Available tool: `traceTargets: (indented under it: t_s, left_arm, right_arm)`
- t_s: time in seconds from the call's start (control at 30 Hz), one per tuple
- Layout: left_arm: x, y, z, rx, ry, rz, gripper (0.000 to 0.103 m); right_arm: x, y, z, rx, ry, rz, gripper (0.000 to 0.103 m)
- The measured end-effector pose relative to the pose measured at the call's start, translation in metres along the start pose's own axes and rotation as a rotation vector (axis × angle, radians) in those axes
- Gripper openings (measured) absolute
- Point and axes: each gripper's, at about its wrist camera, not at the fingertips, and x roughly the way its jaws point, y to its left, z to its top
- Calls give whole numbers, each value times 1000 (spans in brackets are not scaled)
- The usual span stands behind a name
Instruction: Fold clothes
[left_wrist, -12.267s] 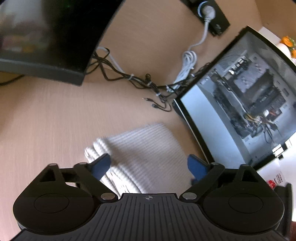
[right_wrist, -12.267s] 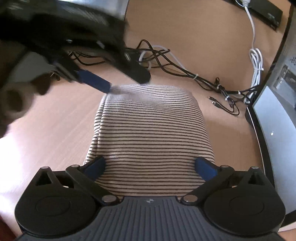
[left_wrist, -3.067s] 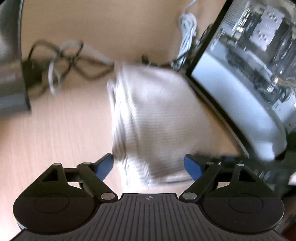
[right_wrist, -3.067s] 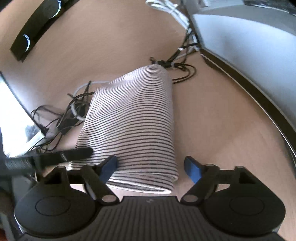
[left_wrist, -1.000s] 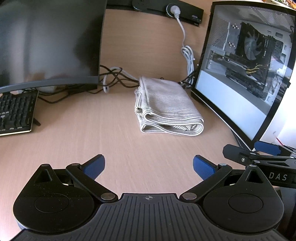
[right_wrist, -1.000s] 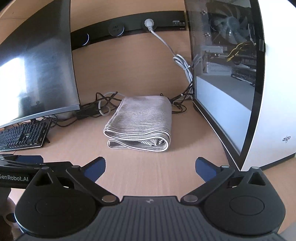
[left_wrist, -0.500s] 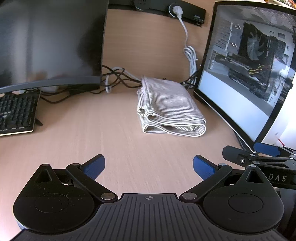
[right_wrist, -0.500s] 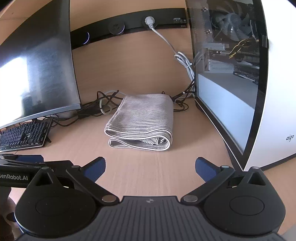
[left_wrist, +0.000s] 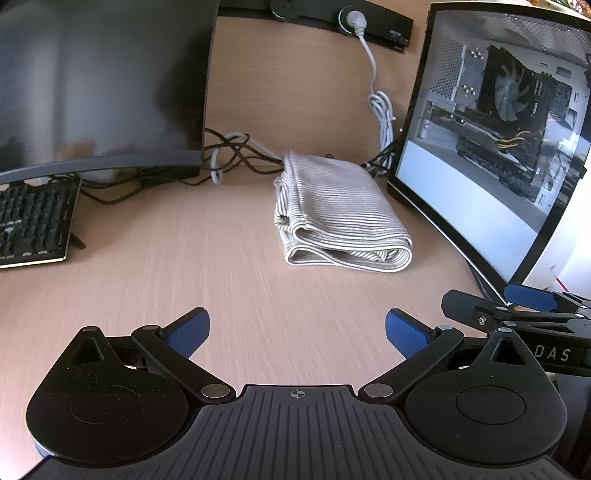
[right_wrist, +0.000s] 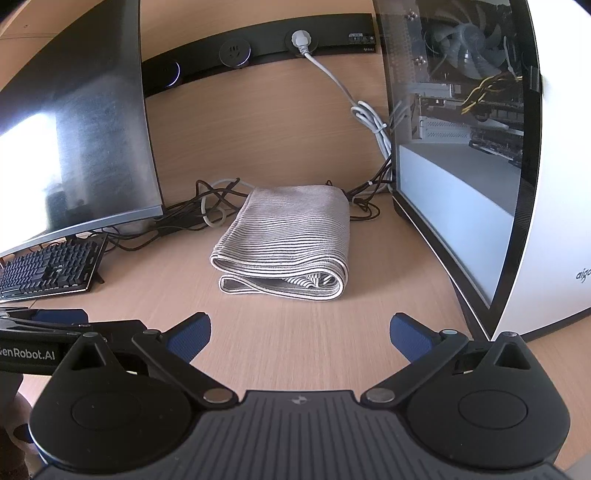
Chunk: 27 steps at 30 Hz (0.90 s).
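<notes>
Partly, the folded striped garment (right_wrist: 284, 240) hides tangled cables (right_wrist: 207, 206) behind.

- The folded striped grey cloth (left_wrist: 341, 214) lies on the pale wooden desk (left_wrist: 177, 266), ahead of the left gripper (left_wrist: 297, 328) and slightly right of its fingers.
- From the right gripper (right_wrist: 300, 332), it lies ahead, slightly left.
- The dark curved monitor (left_wrist: 99, 81) and black keyboard (left_wrist: 33, 225) stand left of the cloth.
- The glass-sided white computer case (right_wrist: 480, 158) stands right of it.
- Tangled black and white cables (right_wrist: 210, 205) lie behind it.

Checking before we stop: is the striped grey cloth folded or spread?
Folded: the striped grey cloth lies as a compact bundle, its stacked layers showing at the near edge.
</notes>
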Motion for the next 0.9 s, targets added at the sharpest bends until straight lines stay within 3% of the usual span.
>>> traceTargets:
  t_s: [0.9]
  left_arm:
    - [2,-4,1,-1,1,-6,103]
  right_arm:
    - [3,-1,0,0,9,-1,103]
